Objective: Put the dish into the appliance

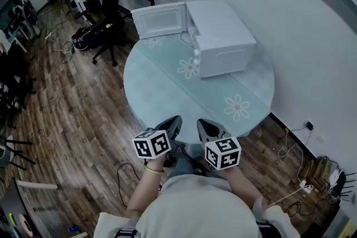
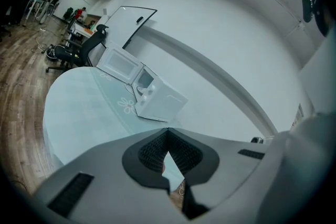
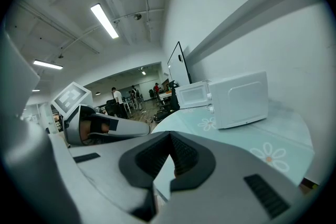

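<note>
A white microwave [image 1: 222,36] stands at the far side of the round table [image 1: 162,92], its door [image 1: 159,19] swung open to the left. It also shows in the left gripper view as microwave [image 2: 159,102] and in the right gripper view as microwave [image 3: 242,98]. No dish appears in any view. My left gripper [image 1: 172,122] and right gripper [image 1: 205,126] hover side by side over the table's near edge, far from the microwave. The jaws of both the left gripper [image 2: 168,134] and the right gripper [image 3: 169,136] are shut with nothing between them.
The tabletop carries a pale cloth with flower prints [image 1: 237,107]. A black office chair [image 1: 109,5] stands behind the table on the left. Cables and a power strip [image 1: 304,184] lie on the wooden floor by the wall at right. Desks and people are far back.
</note>
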`<state>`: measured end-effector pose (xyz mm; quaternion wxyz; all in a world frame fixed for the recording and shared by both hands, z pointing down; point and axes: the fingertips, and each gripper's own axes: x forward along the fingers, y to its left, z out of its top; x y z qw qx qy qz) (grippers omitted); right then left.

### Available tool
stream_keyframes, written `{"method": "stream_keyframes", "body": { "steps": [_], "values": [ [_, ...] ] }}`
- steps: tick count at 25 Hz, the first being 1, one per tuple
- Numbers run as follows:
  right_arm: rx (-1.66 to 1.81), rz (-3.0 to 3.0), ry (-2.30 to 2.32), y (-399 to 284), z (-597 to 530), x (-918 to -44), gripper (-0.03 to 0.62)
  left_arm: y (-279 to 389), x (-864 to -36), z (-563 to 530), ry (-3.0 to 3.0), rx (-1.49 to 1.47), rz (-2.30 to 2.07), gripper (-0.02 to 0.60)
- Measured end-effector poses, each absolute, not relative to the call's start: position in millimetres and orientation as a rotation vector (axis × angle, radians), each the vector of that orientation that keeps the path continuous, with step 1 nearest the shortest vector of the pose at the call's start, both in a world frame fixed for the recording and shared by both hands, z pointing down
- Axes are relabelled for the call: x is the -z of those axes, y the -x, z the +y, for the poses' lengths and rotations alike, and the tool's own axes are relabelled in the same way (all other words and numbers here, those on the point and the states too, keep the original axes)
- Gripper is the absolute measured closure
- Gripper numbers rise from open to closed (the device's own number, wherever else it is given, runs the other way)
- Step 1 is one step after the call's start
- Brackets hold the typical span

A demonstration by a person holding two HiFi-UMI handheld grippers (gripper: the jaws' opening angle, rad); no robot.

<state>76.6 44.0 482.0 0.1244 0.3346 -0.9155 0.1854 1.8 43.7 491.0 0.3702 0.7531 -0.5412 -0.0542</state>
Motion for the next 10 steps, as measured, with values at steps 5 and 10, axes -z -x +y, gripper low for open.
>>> {"method": "stream_keyframes", "body": {
  "steps": [5,10],
  "values": [
    [-0.54,-2.667,-0.971,-74.9,42.4,-482.1,0.588,1.0,-492.3,43.3,-1.925,0.135,-1.394,0.569],
    [-0.536,-2.669,-0.97,-73.4,39.2,-480.7,0.589,2.8,-492.1,41.6,-1.923,0.138,-1.397,0.569]
  ]
}}
